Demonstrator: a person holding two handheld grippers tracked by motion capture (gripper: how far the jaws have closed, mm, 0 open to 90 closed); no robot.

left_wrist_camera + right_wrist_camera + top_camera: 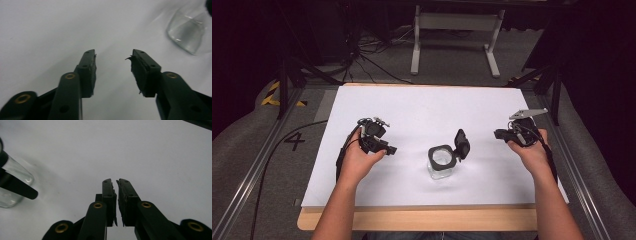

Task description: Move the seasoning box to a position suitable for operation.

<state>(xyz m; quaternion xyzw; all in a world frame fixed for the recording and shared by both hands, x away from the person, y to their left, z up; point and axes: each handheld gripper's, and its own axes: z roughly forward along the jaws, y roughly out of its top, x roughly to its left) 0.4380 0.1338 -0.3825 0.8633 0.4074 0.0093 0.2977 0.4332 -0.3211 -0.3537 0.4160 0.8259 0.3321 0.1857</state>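
A clear glass jar (442, 162) with a black rim stands on the white table (422, 110), its hinged black lid (461, 144) flipped up to the right. My left gripper (391, 149) rests left of the jar, held in a hand; its jaws stand apart with nothing between them (113, 56). The jar's glass (187, 32) shows at the upper right of the left gripper view. My right gripper (497, 134) sits right of the jar, jaws together and empty (116, 181). The jar (12, 185) and its lid (18, 186) appear at the left of the right gripper view.
The white sheet lies on a wooden board (422, 220) whose front edge shows near the person. Metal rails (257, 165) run along both sides. A white frame stand (457, 40) and cables (362, 55) lie on the floor beyond the table.
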